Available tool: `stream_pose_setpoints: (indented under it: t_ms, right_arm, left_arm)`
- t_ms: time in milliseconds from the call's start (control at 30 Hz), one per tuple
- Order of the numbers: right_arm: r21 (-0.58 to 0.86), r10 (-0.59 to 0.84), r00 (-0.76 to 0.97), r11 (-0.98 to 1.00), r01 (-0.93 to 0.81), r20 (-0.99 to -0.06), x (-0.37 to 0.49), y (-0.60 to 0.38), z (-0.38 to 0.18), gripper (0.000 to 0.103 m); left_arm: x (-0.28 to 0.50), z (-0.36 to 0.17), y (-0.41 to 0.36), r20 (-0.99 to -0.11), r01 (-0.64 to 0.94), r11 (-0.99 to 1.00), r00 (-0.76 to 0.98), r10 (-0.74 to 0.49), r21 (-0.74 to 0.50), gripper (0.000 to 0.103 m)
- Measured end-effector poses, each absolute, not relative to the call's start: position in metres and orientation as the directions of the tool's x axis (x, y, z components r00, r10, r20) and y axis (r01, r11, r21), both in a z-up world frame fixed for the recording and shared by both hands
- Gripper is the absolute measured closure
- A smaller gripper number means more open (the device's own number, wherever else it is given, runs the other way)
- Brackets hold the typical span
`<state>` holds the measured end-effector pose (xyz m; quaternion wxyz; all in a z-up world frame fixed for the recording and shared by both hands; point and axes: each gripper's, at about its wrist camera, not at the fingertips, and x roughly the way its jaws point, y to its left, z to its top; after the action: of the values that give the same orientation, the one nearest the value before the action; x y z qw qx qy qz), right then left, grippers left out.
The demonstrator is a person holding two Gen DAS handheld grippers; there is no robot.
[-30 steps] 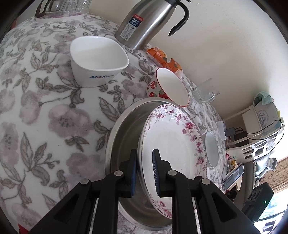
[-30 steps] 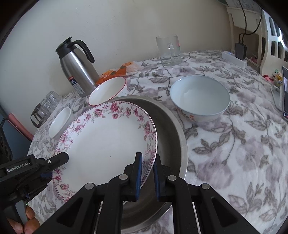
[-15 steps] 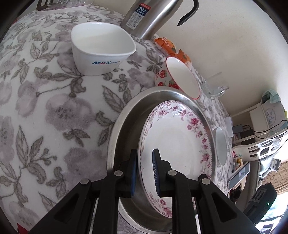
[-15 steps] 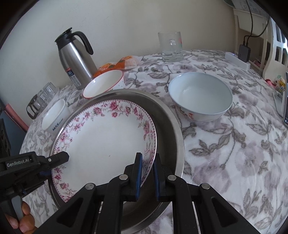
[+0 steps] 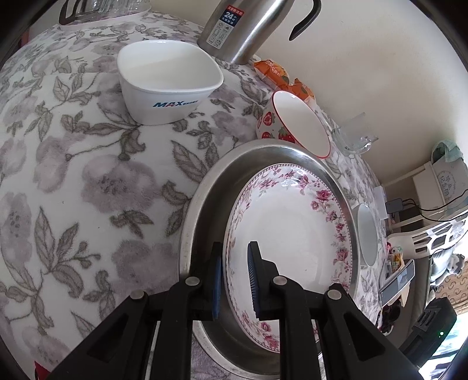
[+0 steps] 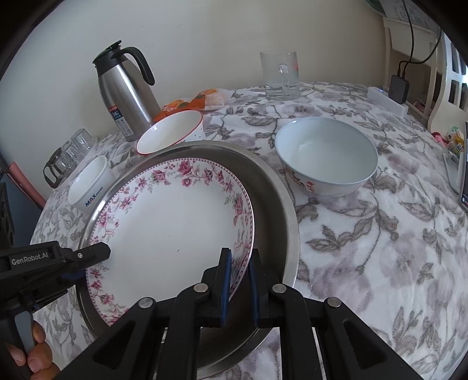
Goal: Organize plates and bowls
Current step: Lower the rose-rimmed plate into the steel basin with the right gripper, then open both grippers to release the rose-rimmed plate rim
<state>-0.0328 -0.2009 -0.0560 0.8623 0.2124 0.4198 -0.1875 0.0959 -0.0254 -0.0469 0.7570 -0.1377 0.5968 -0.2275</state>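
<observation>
A rose-patterned plate [image 5: 292, 236] [image 6: 169, 225] lies in a round steel tray [image 5: 201, 204] [image 6: 280, 198]. My left gripper [image 5: 234, 277] is shut on the plate's left rim; it also shows in the right wrist view [image 6: 87, 257]. My right gripper [image 6: 239, 280] is shut on the plate's right rim. A square white MAX bowl [image 5: 166, 81] [image 6: 90, 184], a strawberry bowl [image 5: 295, 122] [image 6: 172, 131] leaning on the tray's far rim, and a large white bowl [image 6: 327, 157] [image 5: 367, 233] stand around the tray.
A steel thermos [image 6: 125, 90] [image 5: 242, 26], orange snack packets [image 6: 190, 102], a glass mug [image 6: 280, 76] and upturned glasses [image 6: 67, 155] stand at the back. A power strip and charger [image 6: 392, 96] lie at the far right. A phone [image 6: 463, 175] is at the right edge.
Both grippers have lowered the plate from a tilt down into the steel tray, where it now lies nearly flat. Both still hold its rim.
</observation>
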Motion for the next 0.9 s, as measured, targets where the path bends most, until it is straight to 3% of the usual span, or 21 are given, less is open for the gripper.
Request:
stream_pose_setpoints:
  t_ms: [467, 633, 900]
  right_arm:
    - [0.219, -0.159, 0.590, 0.828, 0.516, -0.792, -0.038, -0.205, -0.050, 0.090]
    - [0.251, -0.155, 0.606, 0.809, 0.531, -0.780, -0.044, -0.212, -0.046, 0.089]
    - [0.270, -0.173, 0.647, 0.807, 0.525, -0.742, -0.052, -0.212, -0.033, 0.089]
  left_arm:
    - [0.094, -0.041, -0.026, -0.852, 0.181, 0.873, 0.202, -0.483, -0.452, 0.086]
    - [0.091, -0.024, -0.025, -0.832, 0.213, 0.870, 0.261, -0.489, -0.444, 0.073]
    - [0.086, -0.009, -0.029, -0.822, 0.253, 0.877, 0.317, -0.473, -0.408, 0.071]
